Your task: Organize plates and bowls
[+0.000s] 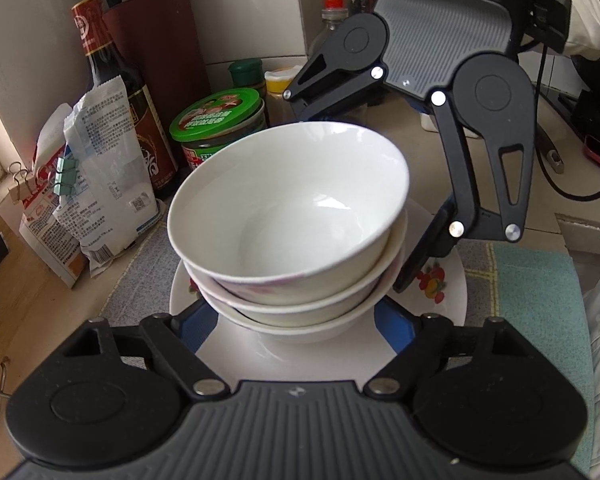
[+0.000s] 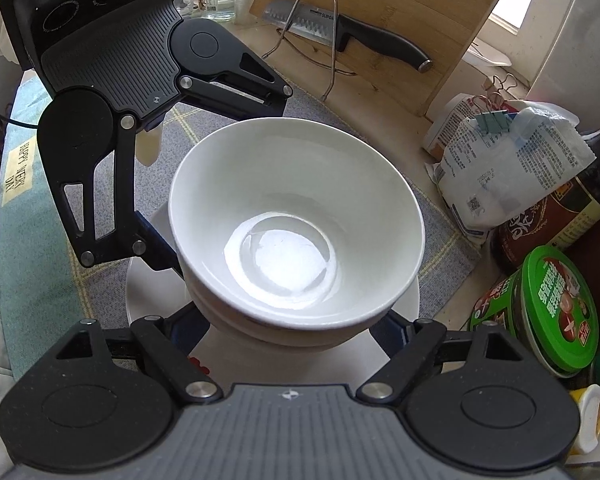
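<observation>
Both black two-finger grippers, left gripper and right gripper, are spread, fingers released, around three nested white ceramic bowls stacked on a fruit-patterned white plate, probably to save table space.

A home kitchen counter: a dark sauce bottle, a green-lidded jar, clipped food packets and a knife block crowd the tiled wall; a bamboo cutting board with a kitchen knife leans behind, and stacked white bowls stand on a plate upon a woven mat
</observation>
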